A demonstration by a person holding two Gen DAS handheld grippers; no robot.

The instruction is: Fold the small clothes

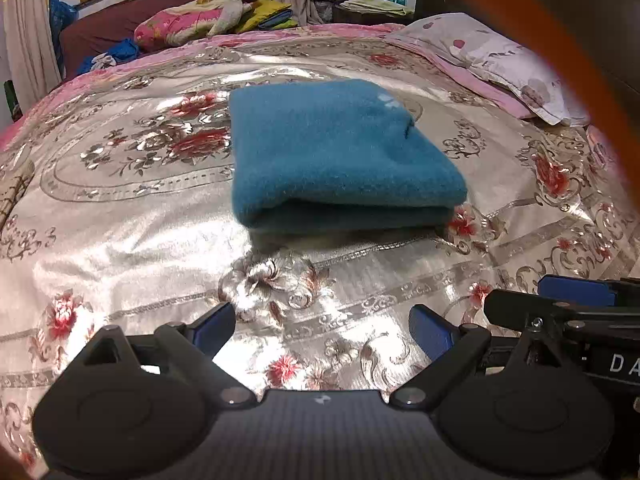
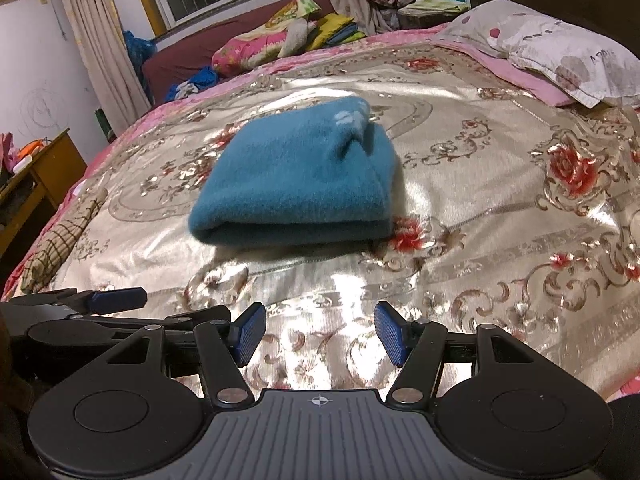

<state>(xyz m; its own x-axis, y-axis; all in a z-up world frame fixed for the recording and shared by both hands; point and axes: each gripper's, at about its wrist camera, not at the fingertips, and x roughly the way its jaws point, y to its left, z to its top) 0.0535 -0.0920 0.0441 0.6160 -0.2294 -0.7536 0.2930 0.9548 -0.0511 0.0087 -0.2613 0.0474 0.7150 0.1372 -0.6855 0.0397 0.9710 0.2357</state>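
The blue garment [image 1: 340,156] lies folded mid-bed, apparently finished; both hand-held grippers, left [image 1: 322,326] and right [image 2: 320,334], hover near it with jaws apart and empty, seemingly released

A folded blue cloth [image 2: 296,184] is seen lying on the shiny flowered bed [image 2: 500,216]. The right gripper [image 2: 320,334] is held near it, jaws apart, with nothing between them.

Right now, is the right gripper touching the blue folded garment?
Apart. The right wrist view shows bare bedspread between the open right gripper and the blue folded garment.
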